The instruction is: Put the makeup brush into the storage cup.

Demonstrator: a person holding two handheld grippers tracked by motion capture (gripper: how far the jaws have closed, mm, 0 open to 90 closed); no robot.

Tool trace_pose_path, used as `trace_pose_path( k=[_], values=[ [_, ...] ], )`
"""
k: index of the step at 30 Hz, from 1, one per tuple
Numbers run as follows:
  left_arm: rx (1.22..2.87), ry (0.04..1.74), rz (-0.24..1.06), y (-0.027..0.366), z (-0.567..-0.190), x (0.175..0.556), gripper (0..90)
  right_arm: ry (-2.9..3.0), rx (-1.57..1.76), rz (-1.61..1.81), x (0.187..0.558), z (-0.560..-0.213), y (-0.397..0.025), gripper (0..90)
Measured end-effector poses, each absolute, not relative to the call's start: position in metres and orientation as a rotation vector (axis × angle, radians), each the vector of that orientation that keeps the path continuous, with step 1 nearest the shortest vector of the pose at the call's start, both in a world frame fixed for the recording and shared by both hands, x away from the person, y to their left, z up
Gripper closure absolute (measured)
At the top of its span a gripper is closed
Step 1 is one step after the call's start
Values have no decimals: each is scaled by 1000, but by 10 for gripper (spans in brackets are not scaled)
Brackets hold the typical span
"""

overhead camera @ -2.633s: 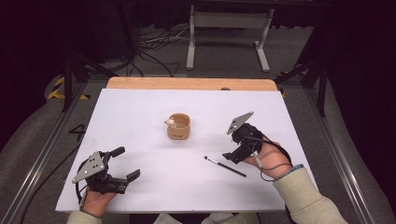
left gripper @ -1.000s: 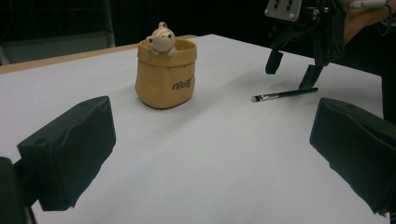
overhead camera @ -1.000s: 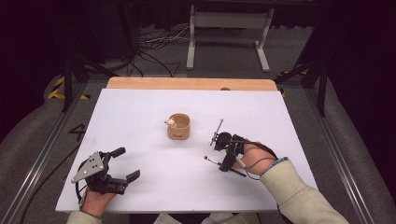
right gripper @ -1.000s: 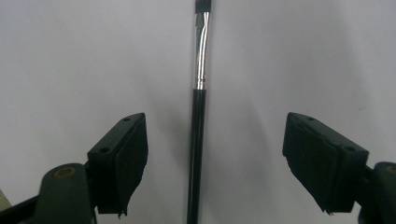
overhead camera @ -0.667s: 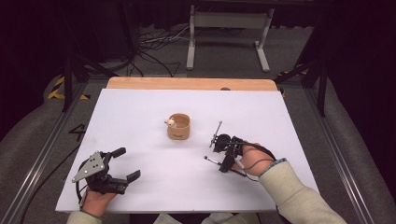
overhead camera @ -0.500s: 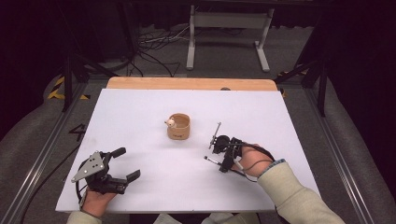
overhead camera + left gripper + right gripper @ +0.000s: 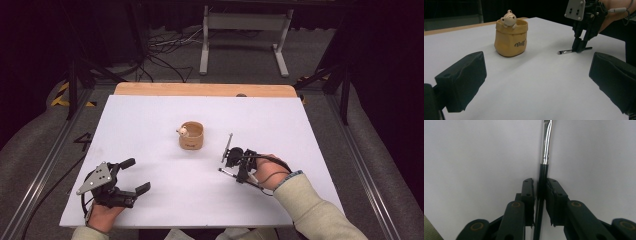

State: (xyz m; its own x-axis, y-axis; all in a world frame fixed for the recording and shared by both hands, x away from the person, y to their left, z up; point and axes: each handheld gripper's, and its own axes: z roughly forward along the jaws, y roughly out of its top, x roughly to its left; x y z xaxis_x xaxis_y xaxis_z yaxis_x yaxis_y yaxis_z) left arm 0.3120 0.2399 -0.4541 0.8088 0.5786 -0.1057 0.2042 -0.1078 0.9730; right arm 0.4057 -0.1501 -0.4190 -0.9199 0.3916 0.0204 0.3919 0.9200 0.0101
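Right gripper (image 7: 540,188) clamped on the brush (image 7: 544,170), which lies flat on the white surface (image 7: 300,130), right of the pot (image 7: 191,135). Left gripper (image 7: 136,176) wide open, empty, near the front-left corner.

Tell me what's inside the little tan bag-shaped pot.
A small pale bear figure sits at the rim of the tan pot, peeking over the edge. The pot's wall hides its interior below the rim, so anything deeper can't be seen.

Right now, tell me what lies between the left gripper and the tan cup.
Nothing: in the left gripper view, bare white table runs from the open left gripper to the tan cup.
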Motion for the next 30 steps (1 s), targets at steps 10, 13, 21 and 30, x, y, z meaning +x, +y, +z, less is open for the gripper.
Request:
trace_pose_path(
  k=[10,13,21,30],
  values=[
    [1687,618,357,239,-454,312,20,-3054,-639,-10,406,-419,-149,840],
    [1687,618,358,239,-454,312,20,-3055,-642,-12,406,-419,-150,841],
    [1692,617,367,239,-454,312,19,-3065,-655,-55,405,-411,-155,842],
    [1687,625,394,240,-454,311,12,-3087,-692,-176,403,-390,-165,843]
  ],
)
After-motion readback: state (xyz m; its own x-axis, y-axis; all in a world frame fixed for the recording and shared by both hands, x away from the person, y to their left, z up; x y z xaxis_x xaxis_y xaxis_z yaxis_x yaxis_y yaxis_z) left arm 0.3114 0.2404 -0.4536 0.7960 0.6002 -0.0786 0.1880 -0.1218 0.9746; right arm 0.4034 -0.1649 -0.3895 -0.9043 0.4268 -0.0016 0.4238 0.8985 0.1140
